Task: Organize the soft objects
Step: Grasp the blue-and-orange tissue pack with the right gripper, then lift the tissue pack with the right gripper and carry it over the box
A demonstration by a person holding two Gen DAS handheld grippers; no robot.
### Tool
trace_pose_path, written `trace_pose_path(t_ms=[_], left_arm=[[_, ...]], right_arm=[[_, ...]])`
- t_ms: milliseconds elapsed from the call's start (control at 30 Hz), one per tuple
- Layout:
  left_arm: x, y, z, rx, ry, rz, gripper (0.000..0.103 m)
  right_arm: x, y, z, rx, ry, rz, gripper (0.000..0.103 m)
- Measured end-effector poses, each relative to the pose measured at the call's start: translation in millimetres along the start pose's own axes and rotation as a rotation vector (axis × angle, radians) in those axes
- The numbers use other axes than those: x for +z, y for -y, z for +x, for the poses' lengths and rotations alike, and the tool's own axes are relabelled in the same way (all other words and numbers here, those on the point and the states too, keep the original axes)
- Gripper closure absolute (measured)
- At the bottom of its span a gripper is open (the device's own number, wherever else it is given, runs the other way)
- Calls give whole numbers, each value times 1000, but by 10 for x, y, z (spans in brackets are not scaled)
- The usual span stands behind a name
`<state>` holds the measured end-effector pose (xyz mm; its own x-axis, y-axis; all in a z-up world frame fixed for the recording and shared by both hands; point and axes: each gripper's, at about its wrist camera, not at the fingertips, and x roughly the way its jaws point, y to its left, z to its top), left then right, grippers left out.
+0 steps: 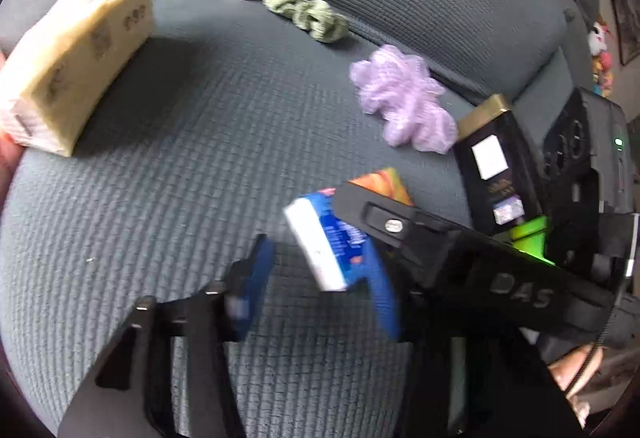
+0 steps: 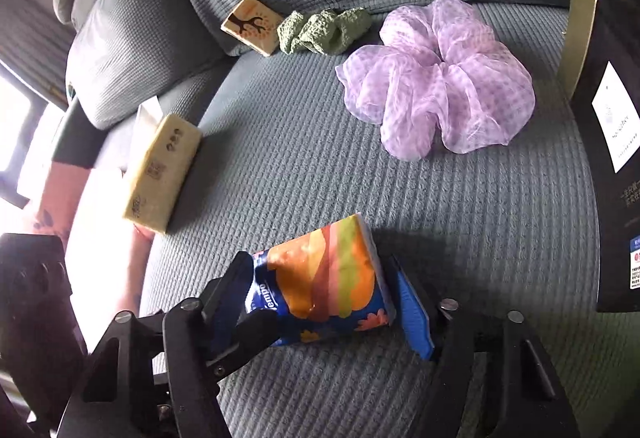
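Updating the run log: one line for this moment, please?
right tool: gripping orange-and-blue soft tissue pack | left tool: open, pack end between pads

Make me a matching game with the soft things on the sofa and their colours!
Things:
1. scrunchie
2. knitted cloth
3. long tissue pack
4. tissue pack in the right gripper

Colours:
A. beige
B. blue with orange and green stripes
C. pale purple
D. green

Pairs: 1-C, 2-D, 3-A, 4-B
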<state>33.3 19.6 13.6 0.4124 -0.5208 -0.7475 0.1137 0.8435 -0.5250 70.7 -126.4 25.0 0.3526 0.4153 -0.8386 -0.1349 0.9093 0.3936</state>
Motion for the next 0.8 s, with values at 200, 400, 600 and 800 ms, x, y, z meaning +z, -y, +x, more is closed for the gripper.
trace_pose_path(t_ms=[200,400,600,800], left_arm=[[-30,123,-88,34,46,62,77],[-97,252,-439,-8,180,131,77],[-197,408,-771,-60,329,195,77],[-244,567,-957,-101,431,234,77]], right_arm=[[-32,-34,-34,9,21,-14,45],[-63,-216,-385,6,135,-77,45],[-146,-436,-834,-18,289,-156,45],[-212,-570,-1160,-33,399,-205,45]])
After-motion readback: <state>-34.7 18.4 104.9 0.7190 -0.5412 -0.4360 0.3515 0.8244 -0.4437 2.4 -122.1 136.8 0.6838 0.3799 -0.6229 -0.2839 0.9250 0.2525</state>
